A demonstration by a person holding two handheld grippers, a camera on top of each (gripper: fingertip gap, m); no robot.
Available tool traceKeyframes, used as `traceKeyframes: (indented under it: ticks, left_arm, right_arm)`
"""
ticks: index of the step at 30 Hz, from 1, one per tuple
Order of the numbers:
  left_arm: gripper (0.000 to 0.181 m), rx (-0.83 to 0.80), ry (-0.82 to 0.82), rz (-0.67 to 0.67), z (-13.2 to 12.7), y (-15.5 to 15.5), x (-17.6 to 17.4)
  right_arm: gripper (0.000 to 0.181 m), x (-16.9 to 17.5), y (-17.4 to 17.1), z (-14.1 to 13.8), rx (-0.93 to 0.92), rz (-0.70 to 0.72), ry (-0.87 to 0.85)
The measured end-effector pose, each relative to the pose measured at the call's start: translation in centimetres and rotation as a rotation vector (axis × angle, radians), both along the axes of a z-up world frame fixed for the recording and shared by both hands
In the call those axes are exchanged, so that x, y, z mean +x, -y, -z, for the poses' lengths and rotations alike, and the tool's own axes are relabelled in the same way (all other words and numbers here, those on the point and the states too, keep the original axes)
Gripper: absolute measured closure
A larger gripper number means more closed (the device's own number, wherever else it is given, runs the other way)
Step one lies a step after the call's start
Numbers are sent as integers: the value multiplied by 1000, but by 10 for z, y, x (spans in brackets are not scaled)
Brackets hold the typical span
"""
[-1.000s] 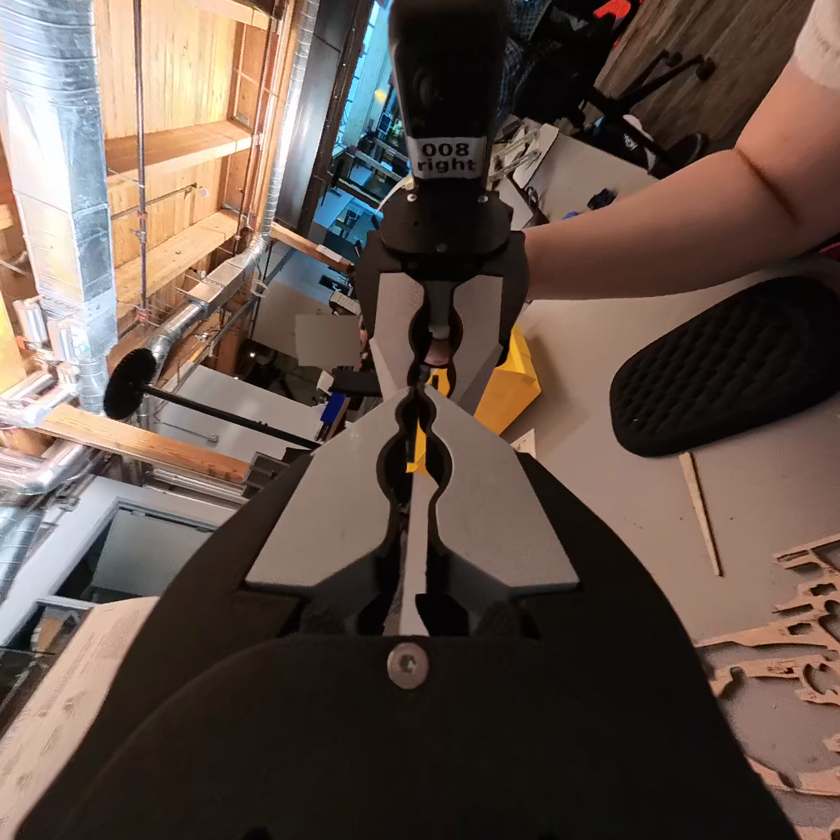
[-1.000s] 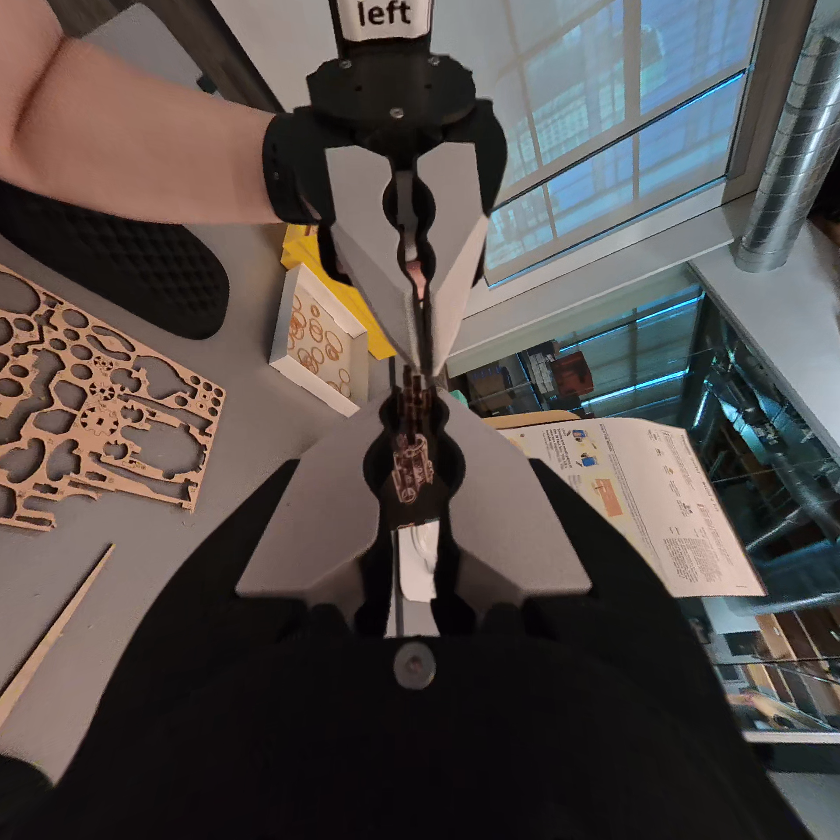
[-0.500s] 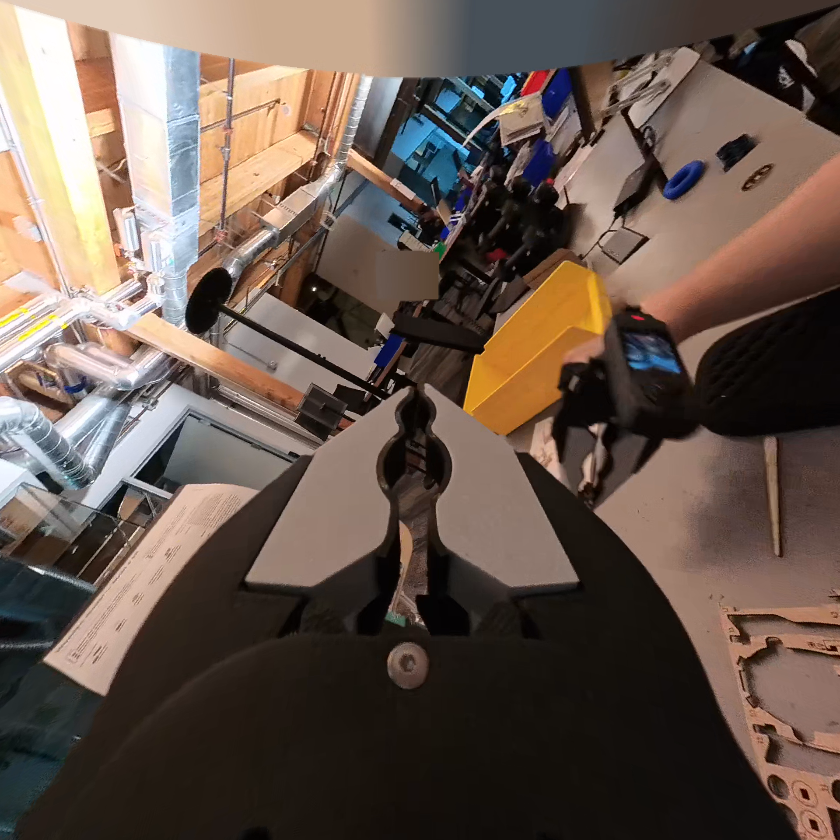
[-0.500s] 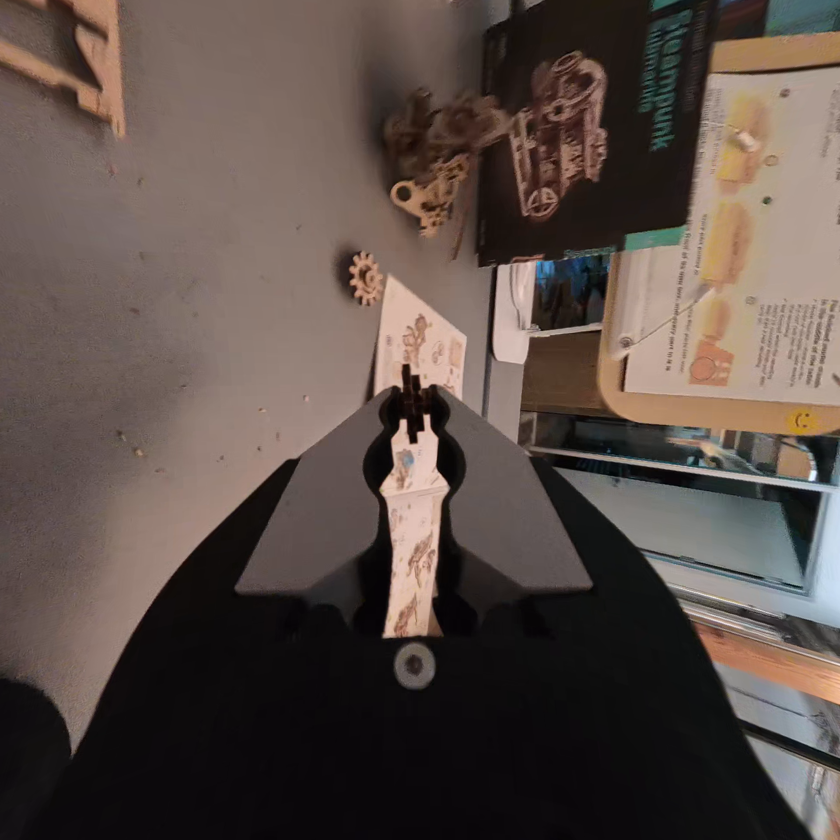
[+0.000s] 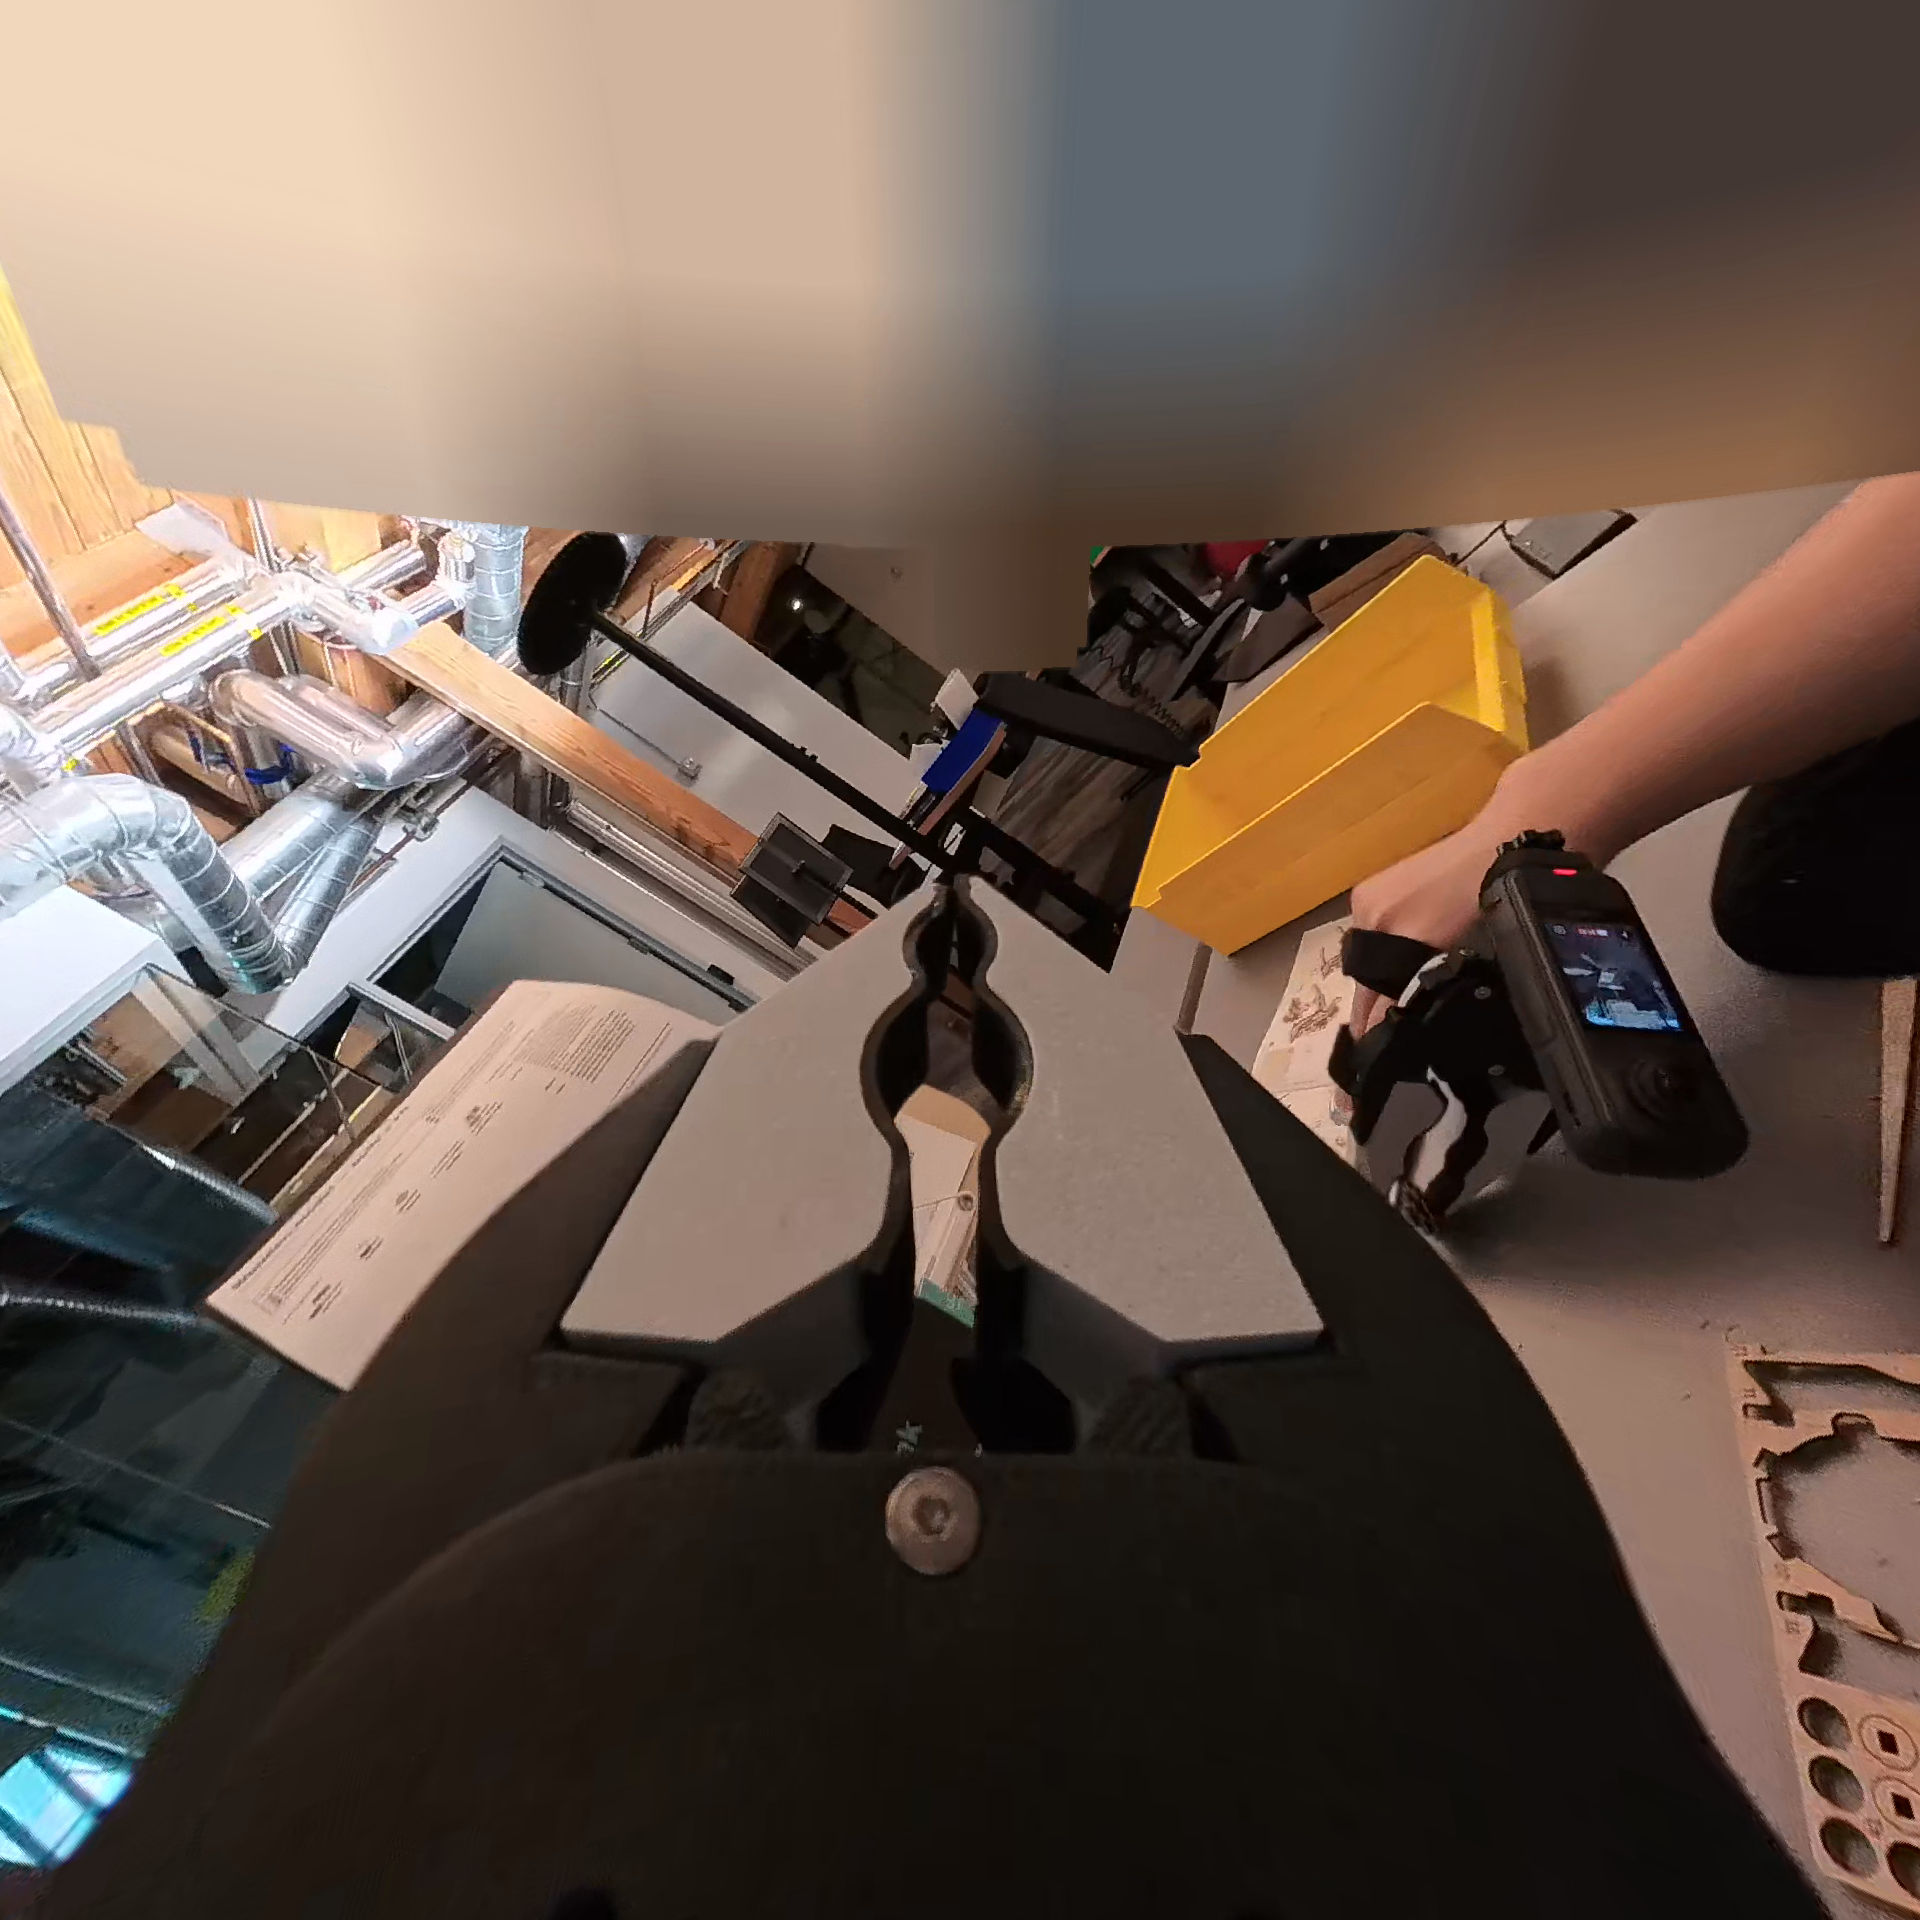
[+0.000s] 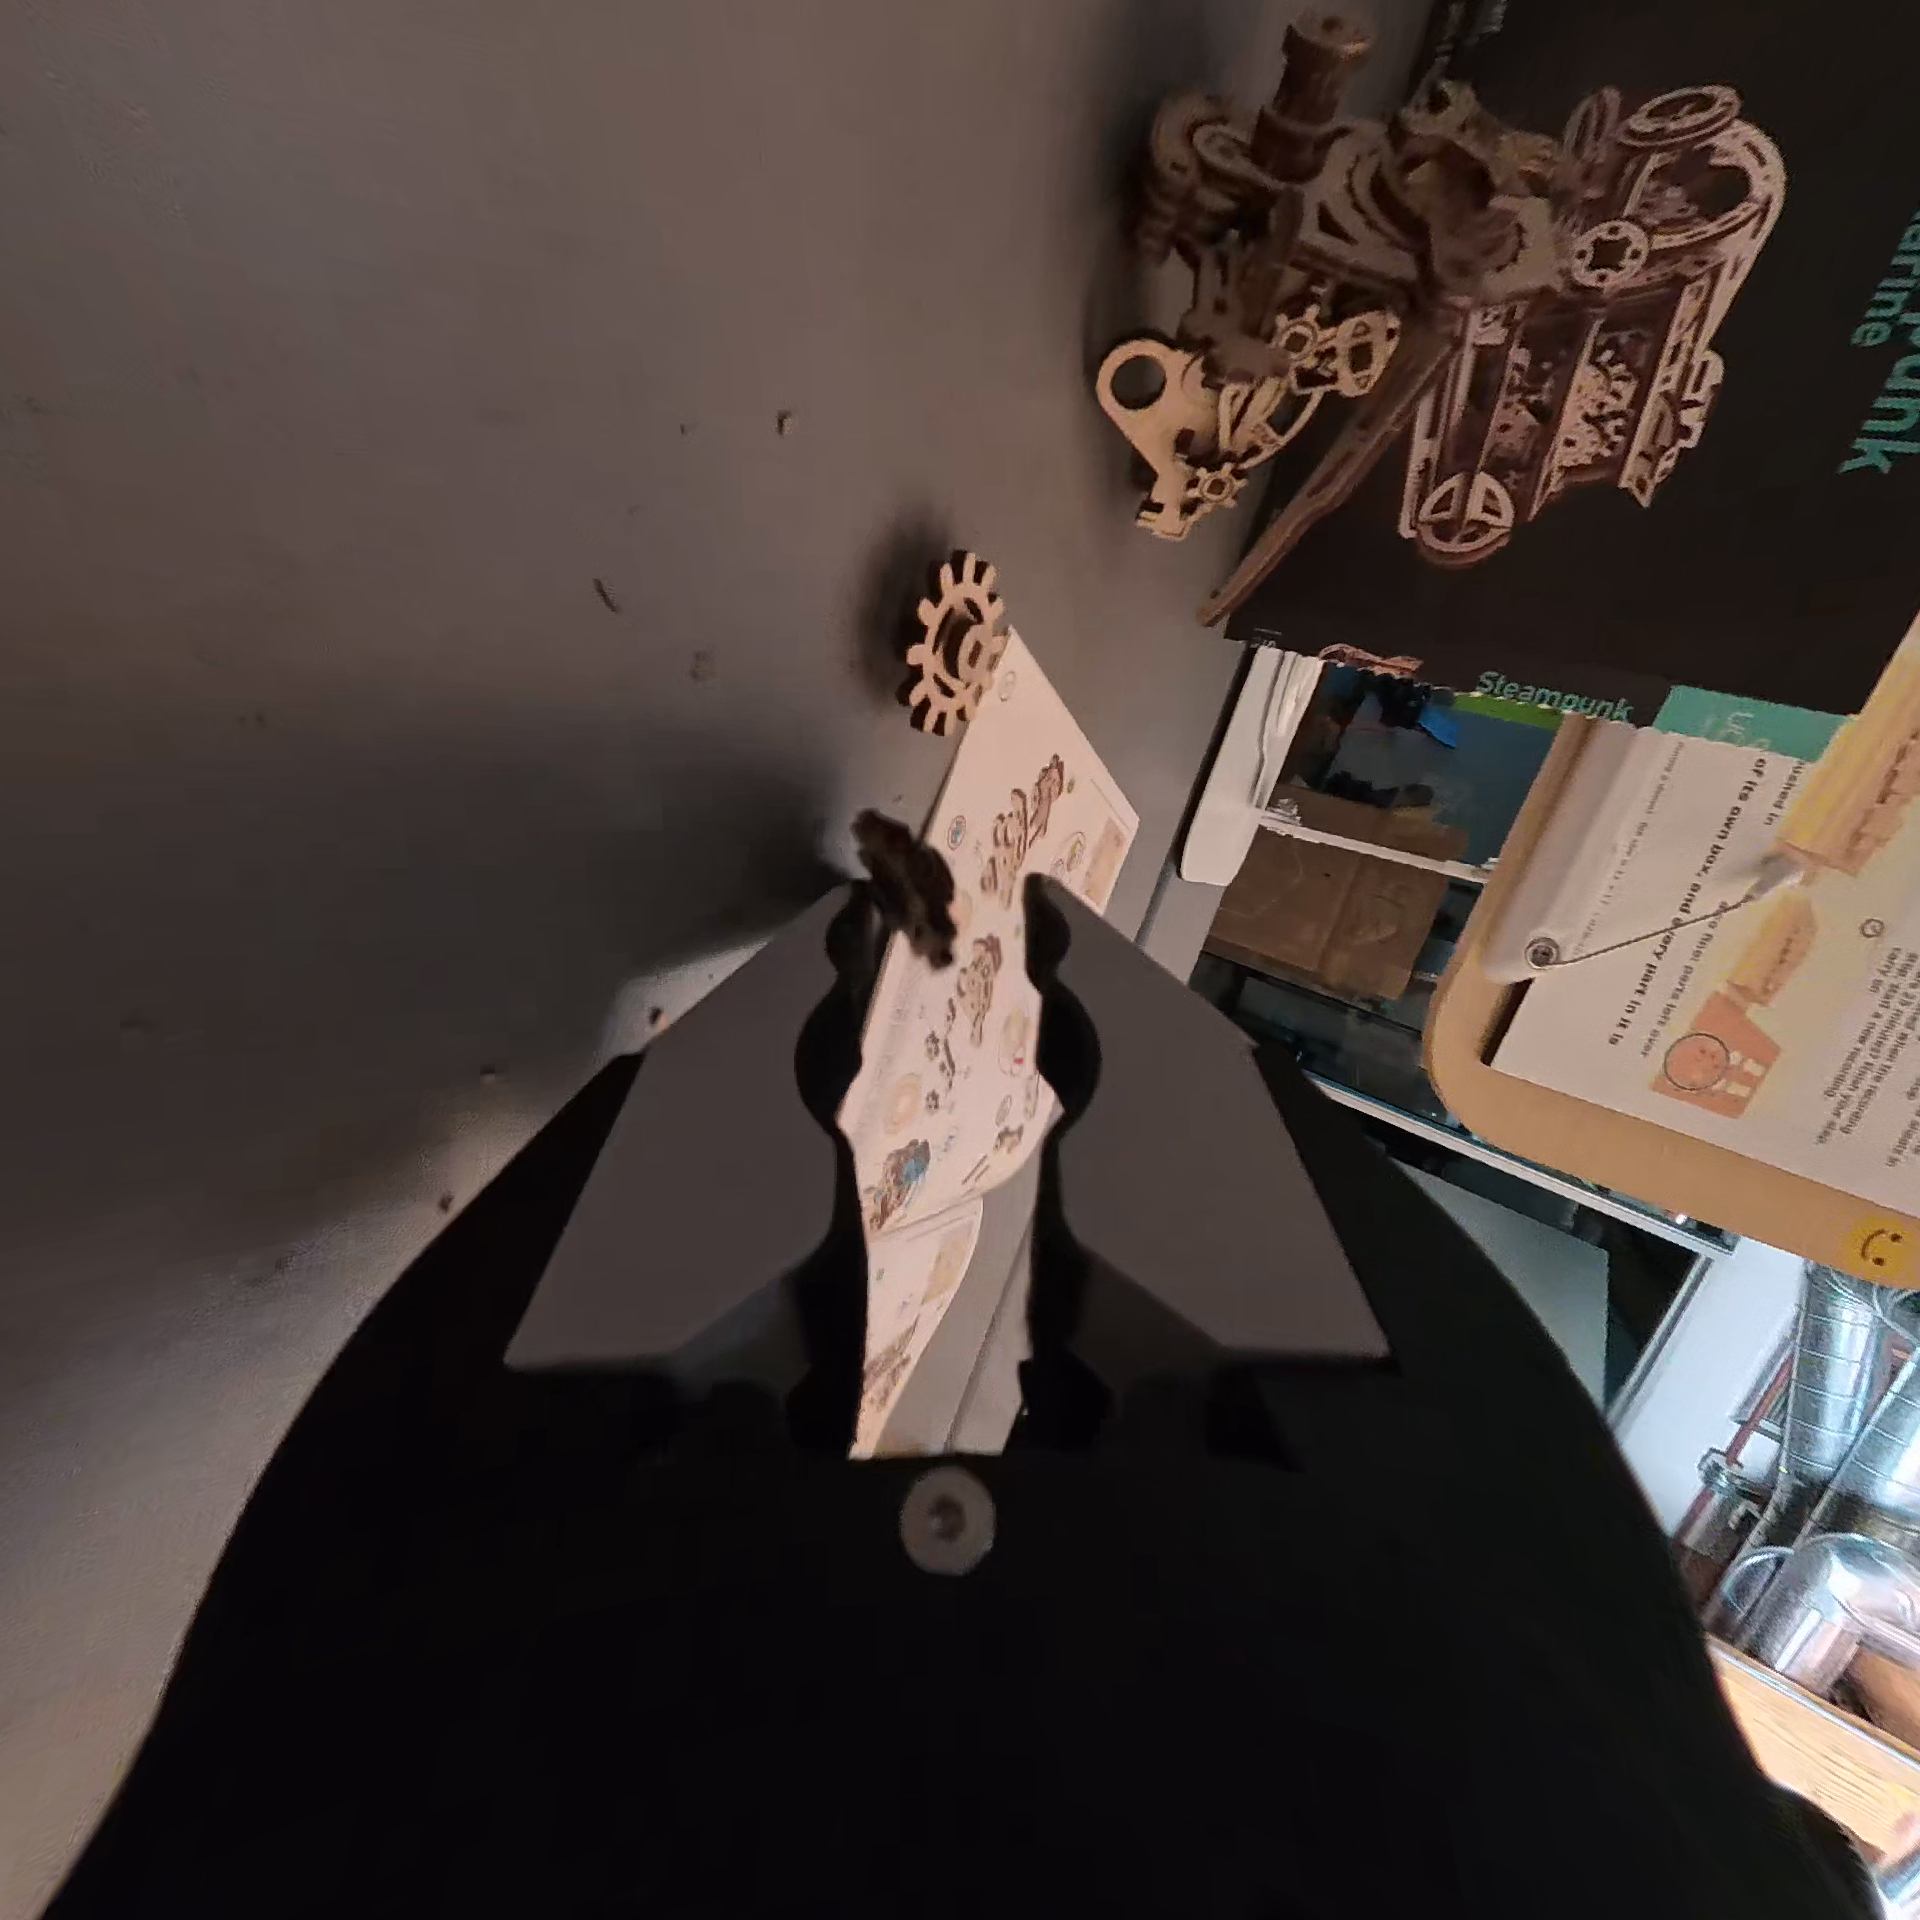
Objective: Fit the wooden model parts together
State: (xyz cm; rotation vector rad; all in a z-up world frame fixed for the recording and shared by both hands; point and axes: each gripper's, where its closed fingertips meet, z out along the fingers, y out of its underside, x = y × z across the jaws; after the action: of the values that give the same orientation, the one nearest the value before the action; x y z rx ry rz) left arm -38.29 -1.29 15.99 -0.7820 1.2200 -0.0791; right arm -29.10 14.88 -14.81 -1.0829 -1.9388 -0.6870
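Right wrist view: small dark gear [image 6: 906,896] against left tip of spread jaws.

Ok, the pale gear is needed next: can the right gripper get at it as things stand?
Probably yes. The right gripper is open and the pale gear lies flat on the table straight ahead. Only the small dark gear at its tip sits between them.

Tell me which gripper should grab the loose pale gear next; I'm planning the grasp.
Right. The right gripper is open, pointing down at the table with the pale gear just ahead of its tips. The left gripper is shut and aims past the table edge.
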Motion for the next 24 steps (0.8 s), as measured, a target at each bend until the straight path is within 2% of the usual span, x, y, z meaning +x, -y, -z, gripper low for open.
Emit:
traceKeyframes:
  ticks: [1, 7, 9, 13, 15, 18, 21, 24]
  left_arm:
    - [181, -5, 9, -7, -1, -2, -5]
    - [181, -9, 76, -3, -12, -2, -25]
    - [181, -9, 87, -13, -13, -4, -29]
    - [181, -25, 106, -17, -14, -10, -32]
    - [181, -30, 104, -24, -13, -13, -32]
    - [181, -32, 97, -24, -12, -16, -29]
    - [181, -30, 86, -23, -10, -19, -26]
    - [181, -37, 84, -18, -9, -22, -24]
  right_arm:
    - [150, 2, 1, -2, -13, 6, 5]
    - [151, 30, 13, -4, -129, 76, 12]
    - [153, 31, 18, -12, -245, 131, -151]
    - [153, 3, 35, -31, -663, 140, -622]
    - [150, -5, 40, -30, -809, 113, -709]
    - [146, -5, 36, -18, -772, 103, -641]
    - [147, -13, 37, -13, -629, 20, -563]
    - [147, -14, 30, -5, -522, 17, -494]
